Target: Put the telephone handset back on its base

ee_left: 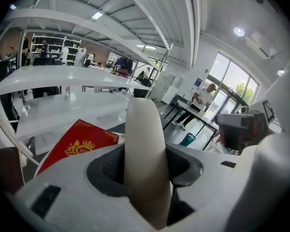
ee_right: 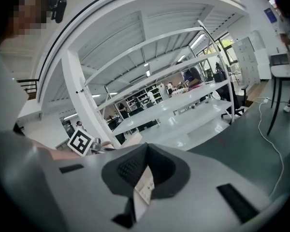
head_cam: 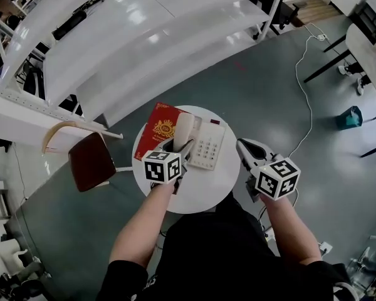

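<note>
Handset (head_cam: 183,129) clamped in left gripper (head_cam: 178,148) jaws (just over telephone base (head_cam: 210,147)); right gripper (head_cam: 243,147) jaws together, empty

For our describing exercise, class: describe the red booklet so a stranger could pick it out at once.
Find the round white table on the grey floor. At its far left edge, beside the cream push-button telephone base, lies the flat red booklet. Unlike that pale base, it is bright red with a gold crest on its cover.

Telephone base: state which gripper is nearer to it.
Left. The left gripper holds the handset at the left side of the telephone base; the right gripper hovers off its right edge, apart.
</note>
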Motion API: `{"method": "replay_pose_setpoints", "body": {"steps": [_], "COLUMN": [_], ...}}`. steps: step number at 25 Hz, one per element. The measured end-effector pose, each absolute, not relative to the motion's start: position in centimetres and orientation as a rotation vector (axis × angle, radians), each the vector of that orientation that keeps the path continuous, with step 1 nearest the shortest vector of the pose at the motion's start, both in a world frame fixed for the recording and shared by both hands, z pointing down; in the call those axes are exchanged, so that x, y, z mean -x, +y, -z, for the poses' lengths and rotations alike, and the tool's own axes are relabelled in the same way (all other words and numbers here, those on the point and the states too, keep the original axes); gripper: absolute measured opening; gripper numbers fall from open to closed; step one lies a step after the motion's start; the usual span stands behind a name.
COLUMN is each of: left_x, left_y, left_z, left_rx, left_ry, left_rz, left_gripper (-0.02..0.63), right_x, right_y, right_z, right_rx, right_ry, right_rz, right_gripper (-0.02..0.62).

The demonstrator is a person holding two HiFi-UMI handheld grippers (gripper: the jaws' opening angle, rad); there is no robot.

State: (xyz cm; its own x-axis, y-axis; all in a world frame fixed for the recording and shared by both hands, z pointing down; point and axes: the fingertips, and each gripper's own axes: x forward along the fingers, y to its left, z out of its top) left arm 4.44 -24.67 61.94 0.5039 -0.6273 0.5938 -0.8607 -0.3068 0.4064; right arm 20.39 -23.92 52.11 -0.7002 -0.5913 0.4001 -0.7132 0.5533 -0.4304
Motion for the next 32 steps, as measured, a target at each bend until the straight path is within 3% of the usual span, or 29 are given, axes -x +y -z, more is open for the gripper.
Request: {"method": "replay_pose_setpoints", "body": {"steps": [16,32], "left_x": [-5.3,-5.0], "left_y": [-26.1,-27.1], "left_z": [-71.1,-73.6], "left_rx": [-1.948,-1.823], "left_ry": [-1.174,-1.136], "left_rz": [-0.714,-0.891], "left_gripper": [0.199,0.201], "right_x": [-25.4,-26.8], "right_y": [-24.8,-24.4], "right_z": [-54.5,-55.1], "right_rx": [-1.194,-1.232], "right_ry": [-2.491,-2.466], "right_rz": [-0.917,-0.956], "right_gripper": [0.006,0.006]}}
